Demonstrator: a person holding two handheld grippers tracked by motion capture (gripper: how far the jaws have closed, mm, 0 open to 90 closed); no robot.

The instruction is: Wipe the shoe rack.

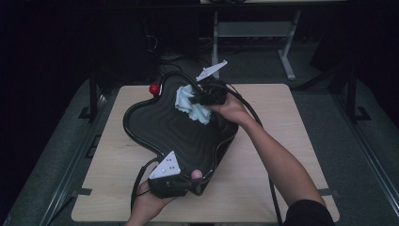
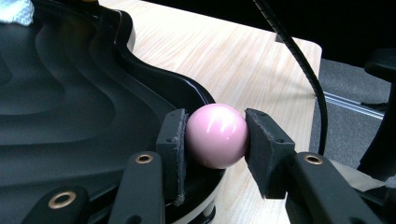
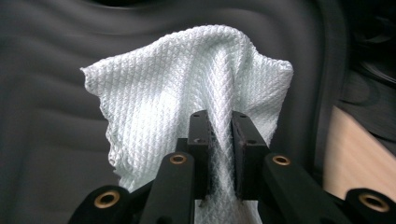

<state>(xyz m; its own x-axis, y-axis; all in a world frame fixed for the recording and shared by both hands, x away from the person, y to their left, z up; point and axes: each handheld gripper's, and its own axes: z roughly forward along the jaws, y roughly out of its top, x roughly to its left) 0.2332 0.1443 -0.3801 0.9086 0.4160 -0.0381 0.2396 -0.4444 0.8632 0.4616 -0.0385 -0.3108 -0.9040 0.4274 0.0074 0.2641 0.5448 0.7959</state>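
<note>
Pale mint waffle-weave cloth (image 3: 187, 88) is pinched between the pads of your right gripper (image 3: 220, 154), bunched over the upper-centre part of the glossy black wavy-rimmed plastic tray (image 1: 141, 117) in the high view. Your left gripper (image 2: 215, 140) squeezes a shiny pink ball (image 2: 217, 135) at the tray's lower rim, lower centre of that frame, pads on both sides. Looks like a wipe of the ridged tray: keep the pinch firm so the cloth doesn't slip, drag it along the ridges rather than across, and press flat. Hold the pink ball steady, clear of the wiping path. A small red ball (image 1: 154, 89) sits by the tray's upper-left rim; don't knock it.
</note>
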